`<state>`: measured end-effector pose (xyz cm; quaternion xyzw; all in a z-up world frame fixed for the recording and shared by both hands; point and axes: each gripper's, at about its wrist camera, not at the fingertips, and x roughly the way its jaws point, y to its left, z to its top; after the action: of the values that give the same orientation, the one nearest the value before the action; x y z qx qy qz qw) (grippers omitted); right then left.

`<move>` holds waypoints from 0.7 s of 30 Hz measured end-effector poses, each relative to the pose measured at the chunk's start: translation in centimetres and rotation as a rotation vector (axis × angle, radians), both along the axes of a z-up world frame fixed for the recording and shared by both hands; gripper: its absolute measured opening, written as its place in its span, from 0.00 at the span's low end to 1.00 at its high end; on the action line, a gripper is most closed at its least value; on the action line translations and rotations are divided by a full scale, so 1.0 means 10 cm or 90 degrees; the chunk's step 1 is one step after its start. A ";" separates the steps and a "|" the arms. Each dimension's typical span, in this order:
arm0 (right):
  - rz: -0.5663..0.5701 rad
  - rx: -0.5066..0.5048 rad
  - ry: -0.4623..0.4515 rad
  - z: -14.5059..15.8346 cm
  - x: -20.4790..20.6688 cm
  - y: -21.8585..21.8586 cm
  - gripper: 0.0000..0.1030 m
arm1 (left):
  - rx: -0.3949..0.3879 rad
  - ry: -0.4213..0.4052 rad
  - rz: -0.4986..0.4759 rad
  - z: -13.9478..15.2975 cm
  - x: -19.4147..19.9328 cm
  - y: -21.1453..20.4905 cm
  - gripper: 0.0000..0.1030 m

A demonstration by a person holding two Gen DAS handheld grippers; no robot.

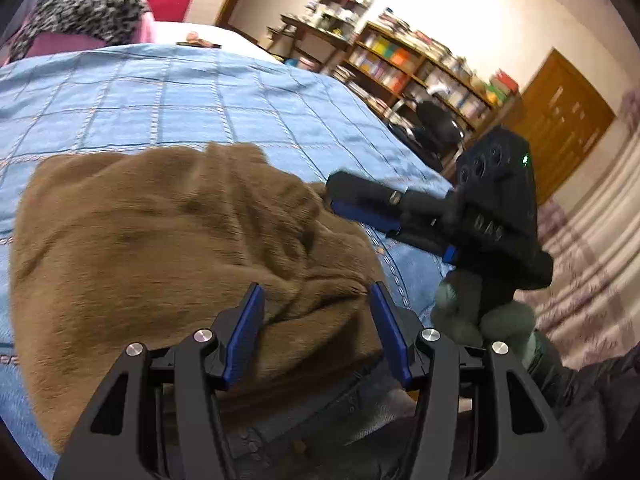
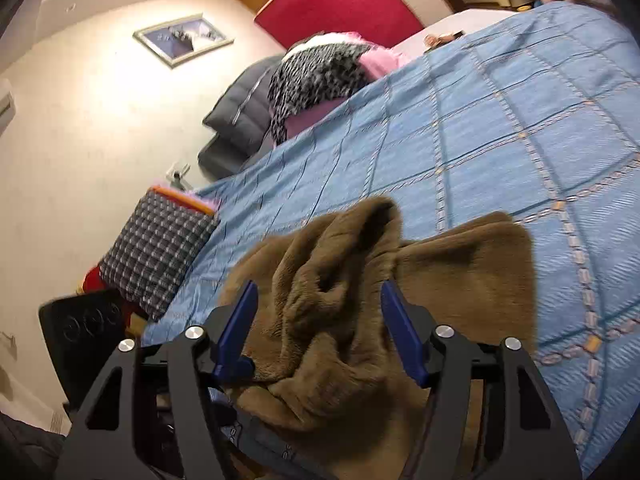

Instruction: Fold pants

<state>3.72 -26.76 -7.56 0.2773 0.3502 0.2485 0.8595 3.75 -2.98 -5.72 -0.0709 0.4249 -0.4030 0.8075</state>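
The brown fleece pants (image 1: 168, 240) lie bunched on the blue checked bedspread (image 1: 160, 96) near the bed's front edge. My left gripper (image 1: 316, 292) is open, its blue pads either side of the pants' near edge, not clamped. My right gripper (image 1: 344, 200) shows in the left wrist view at the pants' right side. In the right wrist view the right gripper (image 2: 320, 292) is open with a rumpled hump of the pants (image 2: 340, 280) between its pads. The bedspread (image 2: 500, 120) stretches beyond.
Pillows and a black-and-white blanket (image 1: 84, 12) lie at the head of the bed. A checked cushion (image 2: 156, 252) sits by the bed's side. Bookshelves (image 1: 408, 64) and a wooden door (image 1: 560, 120) stand across a striped rug (image 1: 592, 264).
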 end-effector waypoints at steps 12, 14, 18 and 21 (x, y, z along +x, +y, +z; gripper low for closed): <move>0.025 -0.044 -0.001 0.07 0.06 0.16 0.18 | -0.010 -0.024 0.110 0.14 0.24 0.55 0.60; 0.023 -0.044 -0.004 0.14 -0.03 0.12 0.18 | -0.009 -0.024 0.122 0.14 0.28 0.61 0.61; 0.015 -0.046 0.008 0.23 -0.26 0.04 0.17 | -0.012 -0.024 0.138 0.13 0.31 0.70 0.61; 0.012 -0.067 0.027 0.18 -0.40 0.03 0.17 | -0.012 -0.021 0.139 0.10 0.29 0.70 0.61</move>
<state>-0.28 -26.41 -5.74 0.2337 0.3836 0.2318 0.8629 6.68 3.99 -4.74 -0.1176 0.3972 -0.3178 0.8529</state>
